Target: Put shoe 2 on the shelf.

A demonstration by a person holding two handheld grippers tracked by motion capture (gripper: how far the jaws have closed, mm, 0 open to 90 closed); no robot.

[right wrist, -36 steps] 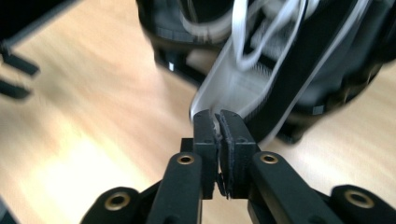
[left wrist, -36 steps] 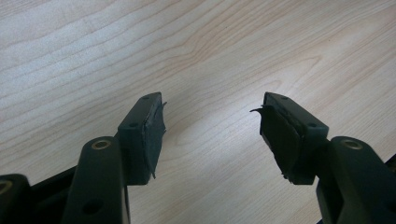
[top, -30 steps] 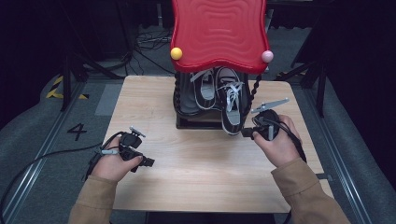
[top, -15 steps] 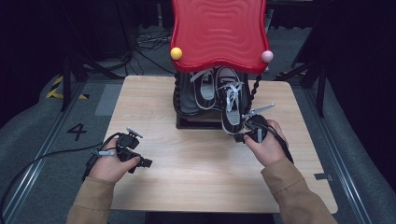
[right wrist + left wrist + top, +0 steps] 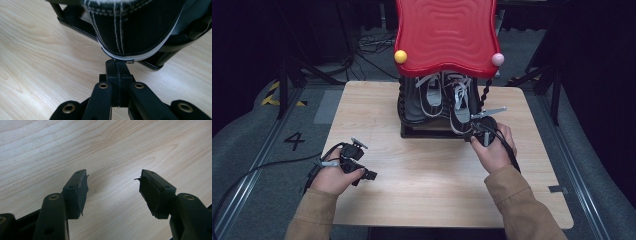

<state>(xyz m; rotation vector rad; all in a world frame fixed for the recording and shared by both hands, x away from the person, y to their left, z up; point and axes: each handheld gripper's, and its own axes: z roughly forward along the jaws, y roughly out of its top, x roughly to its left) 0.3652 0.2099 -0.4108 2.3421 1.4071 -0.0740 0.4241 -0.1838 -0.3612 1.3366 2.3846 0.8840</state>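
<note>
Your clenched right gripper (image 5: 119, 65) touches the heel of the black canvas sneaker (image 5: 460, 107) dead ahead, its length running away; left gripper (image 5: 113, 188) gapes.

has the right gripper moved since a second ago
Yes. In the high view the right gripper has come left and toward the shoe rack; it now sits shut at the heel of the right-hand sneaker.

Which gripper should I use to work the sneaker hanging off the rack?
Right. The right gripper, jaws shut, sits at the heel of the black sneaker; the left gripper hangs open over bare table.
</note>
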